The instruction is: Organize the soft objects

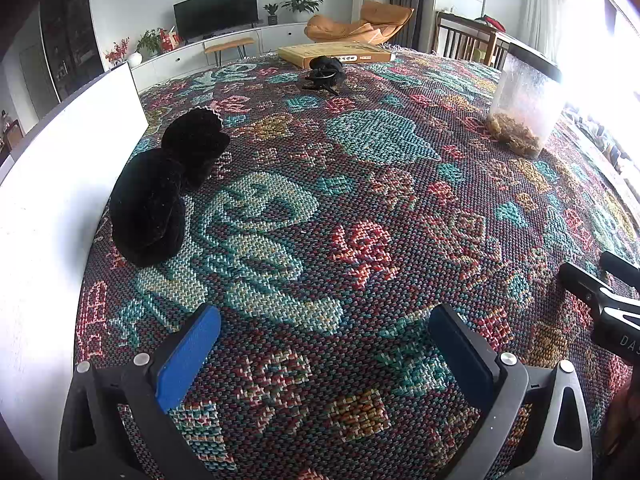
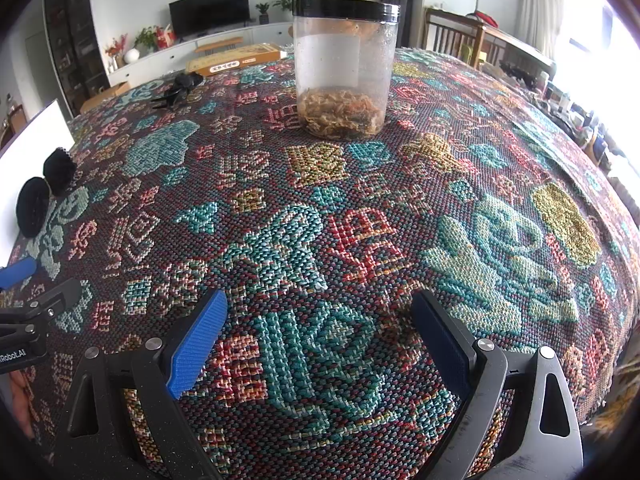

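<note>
Woven cloth (image 1: pixel 360 184) lies open between black rolls (image 1: pixel 160 196) and jar (image 2: pixel 345 68); both grippers' fingers (image 1: pixel 188 356) apart, seemingly empty.

Around the clear jar (image 2: pixel 346 68) the cloth-covered worktop (image 1: pixel 360 208) lies bare on every side I can see, so the broad stretch between it and my right gripper (image 2: pixel 320 336), whose pads stand wide apart over nothing, is free to pass. Well to the left of the jar, two black fuzzy rolls (image 1: pixel 168 184) sit touching each other just beside a white board (image 1: pixel 60 184) that walls off that edge. Far behind and left of the jar, a small black bundle (image 1: pixel 325 74) and a flat cardboard box (image 1: pixel 340 54) block the back strip.
</note>
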Demonstrator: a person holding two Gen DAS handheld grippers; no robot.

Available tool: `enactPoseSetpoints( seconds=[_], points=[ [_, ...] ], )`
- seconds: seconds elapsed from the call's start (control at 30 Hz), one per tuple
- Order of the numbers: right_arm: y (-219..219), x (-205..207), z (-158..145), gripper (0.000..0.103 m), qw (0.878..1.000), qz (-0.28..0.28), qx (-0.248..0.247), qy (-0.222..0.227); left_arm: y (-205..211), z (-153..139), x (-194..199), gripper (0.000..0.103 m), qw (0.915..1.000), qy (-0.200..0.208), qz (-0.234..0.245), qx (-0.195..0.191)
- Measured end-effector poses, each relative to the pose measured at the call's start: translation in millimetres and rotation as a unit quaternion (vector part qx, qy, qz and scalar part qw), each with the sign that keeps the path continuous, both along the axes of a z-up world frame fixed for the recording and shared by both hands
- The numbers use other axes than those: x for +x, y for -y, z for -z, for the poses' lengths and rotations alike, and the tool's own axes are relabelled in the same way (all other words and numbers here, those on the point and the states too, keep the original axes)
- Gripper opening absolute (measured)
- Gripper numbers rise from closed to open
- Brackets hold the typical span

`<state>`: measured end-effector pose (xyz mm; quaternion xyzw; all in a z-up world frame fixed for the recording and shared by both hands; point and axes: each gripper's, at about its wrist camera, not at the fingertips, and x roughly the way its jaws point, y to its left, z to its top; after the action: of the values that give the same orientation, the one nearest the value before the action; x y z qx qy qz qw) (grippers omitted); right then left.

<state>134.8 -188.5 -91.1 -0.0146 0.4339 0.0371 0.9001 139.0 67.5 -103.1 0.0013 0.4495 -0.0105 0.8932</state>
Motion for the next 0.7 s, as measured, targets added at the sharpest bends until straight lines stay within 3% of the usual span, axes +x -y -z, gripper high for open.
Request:
enactPoseSetpoints(
  seconds=[0.43,0.63,0.7],
  points=[
    [0,0,0,0.094,1.000,0.000,0.000,0.000,0,0,-2,0.103,1.0000,-0.002,0.000,0.002],
    [0,0,0,0.094,1.000,-0.001,0.002,0.001,-3,-6,-2,0.103,0.9983,-0.043,0.038,0.002],
    [-1,0,-1,0.094,1.000,-0.001,0.001,0.001,-11,-21,-3,0.103,0.9987,-0.027,0.040,0.014]
  ],
)
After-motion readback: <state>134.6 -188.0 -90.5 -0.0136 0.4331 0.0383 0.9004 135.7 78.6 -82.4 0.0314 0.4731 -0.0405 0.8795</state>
